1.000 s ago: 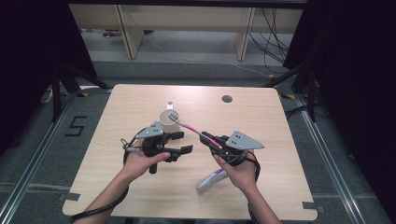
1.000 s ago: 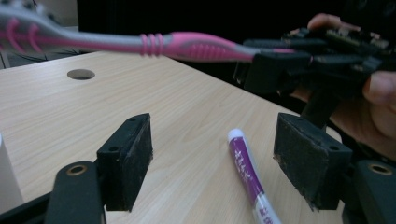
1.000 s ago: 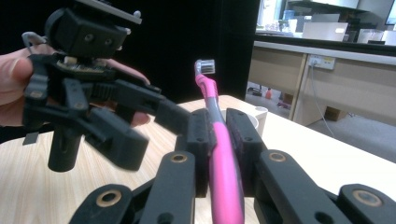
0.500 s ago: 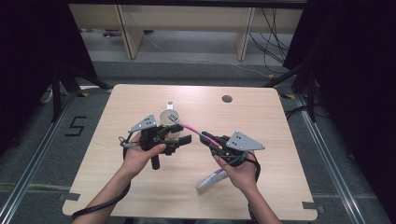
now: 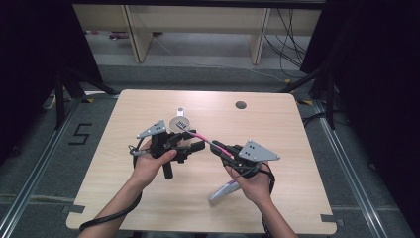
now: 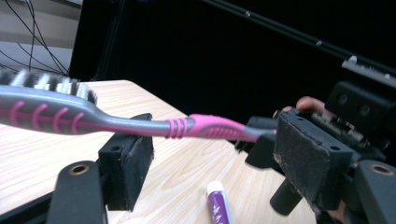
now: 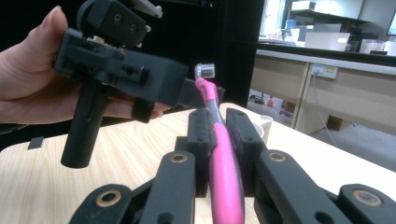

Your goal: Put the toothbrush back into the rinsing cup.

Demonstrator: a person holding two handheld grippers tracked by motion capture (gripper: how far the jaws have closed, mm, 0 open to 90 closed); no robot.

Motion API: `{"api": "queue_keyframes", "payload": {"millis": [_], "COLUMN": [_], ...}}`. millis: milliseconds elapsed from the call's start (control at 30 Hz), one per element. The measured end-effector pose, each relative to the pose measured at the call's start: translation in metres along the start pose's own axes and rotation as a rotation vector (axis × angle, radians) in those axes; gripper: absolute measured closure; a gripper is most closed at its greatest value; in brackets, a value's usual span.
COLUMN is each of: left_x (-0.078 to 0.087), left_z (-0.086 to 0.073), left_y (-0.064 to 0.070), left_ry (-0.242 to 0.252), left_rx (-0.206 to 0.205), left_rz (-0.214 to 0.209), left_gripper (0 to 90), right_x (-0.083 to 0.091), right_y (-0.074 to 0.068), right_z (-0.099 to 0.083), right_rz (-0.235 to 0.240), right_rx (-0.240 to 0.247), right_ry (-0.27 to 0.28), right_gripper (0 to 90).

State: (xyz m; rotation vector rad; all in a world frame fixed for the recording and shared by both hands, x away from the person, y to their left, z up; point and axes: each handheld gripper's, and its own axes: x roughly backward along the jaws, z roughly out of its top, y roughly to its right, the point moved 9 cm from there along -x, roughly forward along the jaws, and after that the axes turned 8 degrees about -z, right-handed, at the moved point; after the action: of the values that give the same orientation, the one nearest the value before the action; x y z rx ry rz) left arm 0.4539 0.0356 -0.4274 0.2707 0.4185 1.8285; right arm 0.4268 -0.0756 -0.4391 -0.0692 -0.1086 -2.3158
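We hold a two-jaw gripper in each hand above the wooden table. In the high view, the right gripper sits right of centre, and its jaws point left and slightly away from us. The right gripper view shows these jaws pressed against both sides of the pink handle of the toothbrush, so this gripper has a firm hold on it. The toothbrush runs forward from the jaws and rises slightly, and its head is at the far end.

The left gripper sits left of centre in the high view, and its jaws point right, toward the toothbrush. In the left gripper view, the jaws stand well apart. The toothbrush crosses the gap between them from side to side, above the pads. The bristled head lies to the left of that view, and the pink handle runs to the right into the right gripper. We cannot tell whether either pad touches the handle, and the left gripper has no hold on it.

In the high view, the toothbrush spans the space between the two grippers, clear of the table surface. Its head lies near a white cup, which stands upright on the table just beyond the left gripper. A toothpaste tube lies flat on the table just beside our right hand. Our left hand grips the handle of the left gripper.
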Motion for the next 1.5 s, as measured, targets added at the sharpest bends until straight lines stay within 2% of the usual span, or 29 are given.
{"api": "queue_keyframes", "payload": {"millis": [33, 67, 167, 300, 367, 400, 467, 600, 633, 667, 700, 733, 767, 833, 867, 900, 933, 967, 1000, 1033, 1100, 1200, 1267, 1300, 1333, 1367, 1400, 1467, 1500], "left_x": [-0.001, -0.001, -0.003, -0.004, -0.004, -0.004, -0.002, -0.001, 0.000, 0.000, -0.001, -0.001, -0.001, -0.001, -0.001, 0.000, 0.001, 0.002, 0.005, 0.005, 0.009, 0.012, 0.016, 0.019, 0.021, 0.021, 0.024, 0.025, 0.026], "left_z": [0.001, 0.001, 0.003, 0.007, 0.008, 0.009, 0.012, 0.016, 0.017, 0.018, 0.019, 0.020, 0.020, 0.022, 0.023, 0.024, 0.026, 0.027, 0.030, 0.030, 0.032, 0.034, 0.036, 0.038, 0.039, 0.039, 0.041, 0.041, 0.041], "left_y": [0.000, 0.000, 0.001, 0.003, 0.003, 0.003, 0.003, 0.006, 0.008, 0.010, 0.013, 0.015, 0.015, 0.017, 0.018, 0.019, 0.019, 0.019, 0.018, 0.018, 0.014, 0.012, 0.009, 0.007, 0.006, 0.006, 0.003, 0.002, 0.000], "left_ry": [0.003, 0.005, 0.018, 0.036, 0.039, 0.043, 0.059, 0.076, 0.078, 0.084, 0.078, 0.075, 0.075, 0.066, 0.066, 0.063, 0.056, 0.050, 0.031, 0.031, 0.000, -0.007, -0.020, -0.026, -0.029, -0.029, -0.040, -0.044, -0.050], "left_rx": [0.003, 0.006, 0.017, 0.016, 0.002, -0.002, -0.004, -0.009, -0.014, -0.012, -0.035, -0.050, -0.050, -0.072, -0.077, -0.087, -0.103, -0.122, -0.169, -0.169, -0.228, -0.250, -0.286, -0.302, -0.315, -0.315, -0.339, -0.344, -0.352], "left_rz": [-0.001, 0.002, 0.001, -0.005, 0.003, 0.006, 0.005, -0.012, -0.019, -0.023, -0.024, -0.019, -0.019, -0.013, -0.010, 0.000, 0.014, 0.029, 0.073, 0.073, 0.137, 0.166, 0.211, 0.231, 0.244, 0.244, 0.269, 0.276, 0.290], "left_gripper": [28.0, 29.6, 32.6, 42.6, 52.1, 52.1, 62.0, 68.0, 70.4, 73.2, 76.9, 78.8, 79.4, 79.5, 79.5, 79.5, 79.6, 79.6, 79.6, 79.6, 79.6, 79.6, 79.6, 79.6, 79.6, 79.6, 79.6, 79.6, 79.6], "right_x": [0.000, -0.001, -0.001, -0.003, -0.004, -0.004, -0.007, -0.009, -0.010, -0.011, -0.013, -0.014, -0.014, -0.017, -0.019, -0.019, -0.019, -0.019, -0.018, -0.018, -0.015, -0.011, -0.009, -0.003, -0.002, 0.001, 0.005, 0.008, 0.014], "right_y": [-0.002, -0.001, -0.003, -0.005, -0.007, -0.007, -0.008, -0.010, -0.010, -0.011, -0.014, -0.015, -0.015, -0.019, -0.020, -0.020, -0.015, -0.015, -0.015, -0.015, -0.010, -0.005, -0.003, 0.004, 0.008, 0.011, 0.013, 0.016, 0.024], "right_z": [-0.001, -0.001, -0.002, -0.005, -0.007, -0.008, -0.008, -0.012, -0.013, -0.015, -0.018, -0.018, -0.018, -0.020, -0.021, -0.021, -0.021, -0.022, -0.023, -0.023, -0.021, -0.020, -0.020, -0.020, -0.019, -0.019, -0.020, -0.021, -0.021], "right_rz": [0.009, 0.003, 0.010, 0.007, 0.009, 0.004, -0.001, -0.006, -0.001, -0.014, 0.001, -0.008, -0.008, 0.014, 0.004, 0.004, -0.013, -0.019, -0.009, -0.009, -0.026, -0.041, -0.047, -0.073, -0.083, -0.090, -0.093, -0.100, -0.127], "right_rx": [-0.018, 0.004, -0.011, 0.009, 0.011, 0.021, 0.028, 0.019, 0.048, 0.034, 0.026, 0.031, 0.031, 0.017, 0.004, 0.004, 0.036, 0.027, 0.003, 0.003, 0.019, 0.016, 0.010, 0.012, 0.019, 0.008, -0.005, -0.008, -0.007], "right_ry": [-0.005, -0.001, -0.010, -0.021, -0.028, -0.036, -0.028, -0.043, -0.049, -0.066, -0.080, -0.082, -0.082, -0.091, -0.096, -0.096, -0.099, -0.106, -0.113, -0.113, -0.111, -0.116, -0.113, -0.128, -0.116, -0.119, -0.137, -0.139, -0.130], "right_gripper": [81.1, 81.1, 81.1, 81.0, 81.0, 80.9, 80.8, 80.7, 80.7, 80.4, 79.3, 77.7, 77.7, 71.5, 65.5, 65.5, 61.6, 58.3, 53.3, 53.3, 50.3, 49.2, 49.0, 48.3, 48.1, 47.8, 47.8, 47.8, 47.0]}}
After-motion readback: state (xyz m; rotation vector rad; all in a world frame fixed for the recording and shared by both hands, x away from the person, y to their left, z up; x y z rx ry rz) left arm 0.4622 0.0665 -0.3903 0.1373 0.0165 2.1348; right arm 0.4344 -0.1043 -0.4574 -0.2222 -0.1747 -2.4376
